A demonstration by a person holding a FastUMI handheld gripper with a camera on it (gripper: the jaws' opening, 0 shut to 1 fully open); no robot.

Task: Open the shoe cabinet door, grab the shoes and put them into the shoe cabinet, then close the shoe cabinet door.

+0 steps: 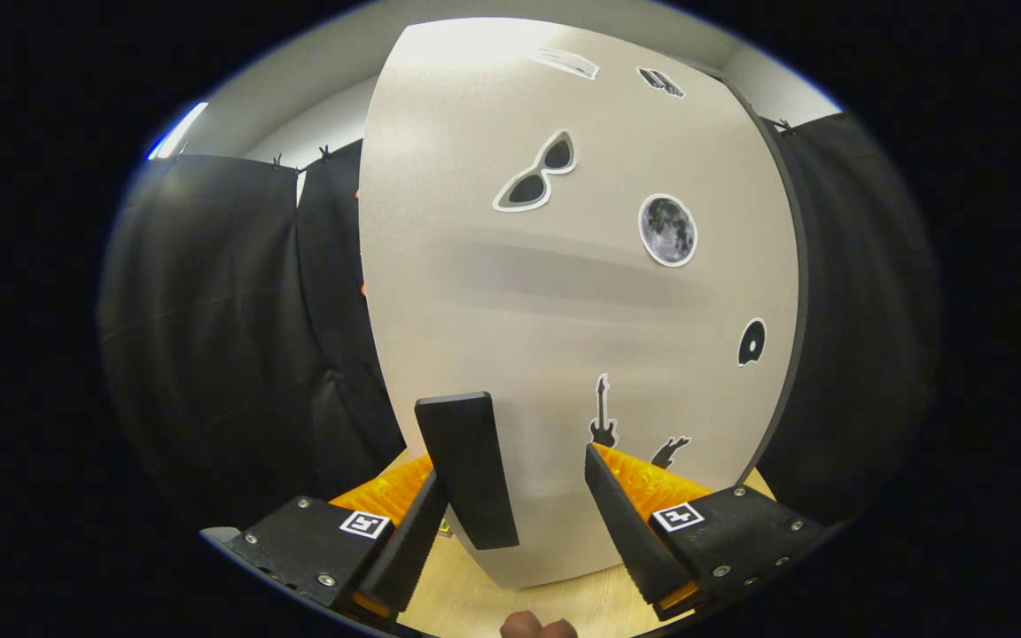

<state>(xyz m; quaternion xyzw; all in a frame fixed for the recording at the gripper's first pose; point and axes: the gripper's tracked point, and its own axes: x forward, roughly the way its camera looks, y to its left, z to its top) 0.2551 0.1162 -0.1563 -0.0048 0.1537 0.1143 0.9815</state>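
The shoe cabinet door [564, 292] stands close in front of me, a pale panel with stickers of sunglasses, a moon and a guitar. Its black upright handle [466, 470] sits low on the door. My gripper [512, 468] is open, and the handle lies between the fingers, close to the left finger [413, 540]. A wide gap separates it from the right finger [626, 523]. I cannot tell whether the door is ajar.
Black cloth walls [227, 337] hang to the left and right of the cabinet. A light wooden surface [493, 602] runs under the door's lower edge. A bit of a person's hand [535, 627] shows below the fingers.
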